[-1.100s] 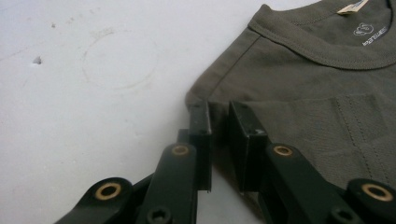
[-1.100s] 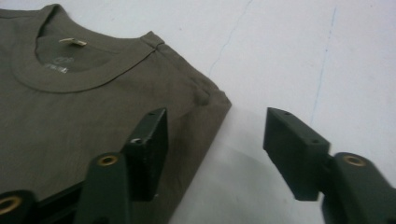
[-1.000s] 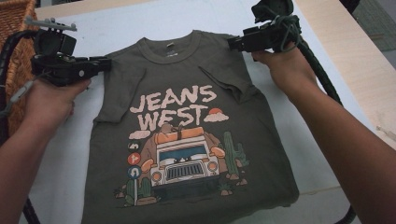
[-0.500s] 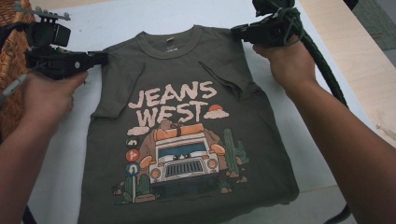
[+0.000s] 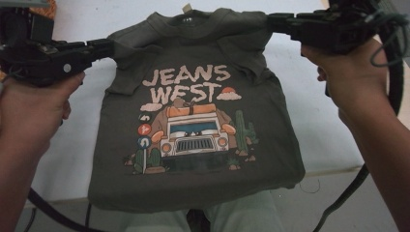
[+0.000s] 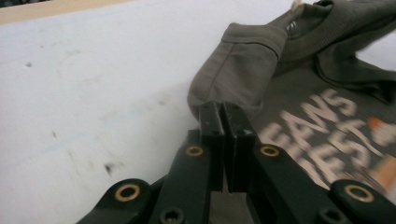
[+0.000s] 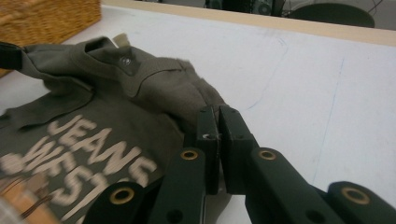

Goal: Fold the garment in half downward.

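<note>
The white table (image 5: 72,145) carries most of the risk, since the olive-green cotton T-shirt printed with "JEANS WEST" and a cartoon jeep (image 5: 193,140) hangs between the two tools with its shoulders raised and its lower part draped toward the near edge, the hem lying past that edge in the high view. If the hem drags across the table top as the shirt is carried, the cloth could bunch or fold under itself, spoiling any flat lay. The woven wicker basket (image 7: 46,18) stands at the far corner beside the left shoulder (close enough that a swinging sleeve might catch on its rim). The left gripper (image 6: 223,116) has its jaws pressed together on the folded edge of the left sleeve, and the right gripper (image 7: 217,121) is clamped in the same way on the cloth at the right shoulder. Both bites look shallow, taken near the very edge of the fabric, so a sharp tug or uneven pull from either hand could let a corner slip free and drop one side. Pulling the hands too far apart would likely stretch the neckline; letting them drift together would slacken the shirt and crease the print. The small pale neck label (image 5: 187,8) could flip outward.
</note>
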Motion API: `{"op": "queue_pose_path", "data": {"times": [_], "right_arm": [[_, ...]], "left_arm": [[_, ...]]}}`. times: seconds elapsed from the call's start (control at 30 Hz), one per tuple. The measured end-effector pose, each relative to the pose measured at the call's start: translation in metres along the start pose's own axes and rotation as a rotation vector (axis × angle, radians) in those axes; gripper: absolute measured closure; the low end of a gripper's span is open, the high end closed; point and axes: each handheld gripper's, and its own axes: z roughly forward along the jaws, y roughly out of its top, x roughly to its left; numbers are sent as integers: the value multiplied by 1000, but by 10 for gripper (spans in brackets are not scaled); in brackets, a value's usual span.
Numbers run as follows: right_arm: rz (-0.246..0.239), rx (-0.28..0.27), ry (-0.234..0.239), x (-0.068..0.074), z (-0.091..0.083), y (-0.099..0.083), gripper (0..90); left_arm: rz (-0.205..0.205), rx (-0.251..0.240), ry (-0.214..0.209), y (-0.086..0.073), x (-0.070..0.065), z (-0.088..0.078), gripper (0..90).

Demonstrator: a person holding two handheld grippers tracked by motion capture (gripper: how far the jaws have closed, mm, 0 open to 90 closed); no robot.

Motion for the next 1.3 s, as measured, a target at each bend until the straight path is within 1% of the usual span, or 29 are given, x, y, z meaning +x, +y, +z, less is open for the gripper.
{"op": "queue_pose_path", "data": {"times": [0.07,0.17,0.23,0.27,0.37,0.43,0.53,0.67,0.77,0.8,0.83,0.87,0.9,0.93,0.97,1.07,1.1,1.13,1.17,1.2,1.27,1.3], "right_arm": [[-5,-13,6,8,-14,-6,877],[-6,-21,12,19,-32,-19,877],[-5,-19,21,26,-42,-28,877],[-8,-16,23,30,-47,-34,877],[-5,-9,30,40,-61,-51,878],[-2,-2,29,45,-69,-62,878],[10,13,32,51,-78,-78,879],[14,42,38,58,-84,-95,879],[8,60,35,64,-88,-104,879],[9,65,36,66,-89,-106,879],[6,73,34,68,-90,-109,879],[1,81,30,69,-90,-112,877],[1,83,31,69,-90,-113,850],[7,79,25,70,-90,-113,773],[24,63,20,69,-90,-111,719],[64,-14,-7,65,-91,-100,526],[73,-29,-20,63,-89,-96,493],[81,-37,-35,61,-85,-92,460],[94,-38,-50,57,-79,-89,424],[119,-27,-61,53,-71,-86,407],[179,-2,-72,45,-54,-81,381],[198,9,-77,40,-46,-79,376]], "left_arm": [[29,10,-4,-8,-11,-8,880],[53,30,-11,-22,-25,-18,880],[60,39,-10,-32,-32,-26,880],[59,44,-11,-37,-34,-30,880],[37,53,-16,-53,-39,-40,880],[27,65,-24,-65,-42,-48,881],[17,75,-38,-78,-45,-56,880],[21,96,-53,-87,-50,-62,880],[21,109,-61,-93,-53,-65,880],[15,116,-64,-95,-53,-66,879],[6,124,-63,-96,-53,-65,875],[-7,128,-58,-96,-54,-64,828],[-20,123,-39,-94,-54,-63,687],[-32,109,-29,-92,-54,-63,573],[-52,86,-18,-89,-52,-62,506],[-104,23,24,-76,-46,-58,380],[-121,13,37,-72,-43,-55,353],[-137,10,43,-69,-40,-50,348],[-147,20,61,-65,-37,-44,348],[-158,24,70,-62,-33,-38,349],[-186,46,83,-57,-24,-25,349],[-203,58,90,-56,-20,-19,350]]}}
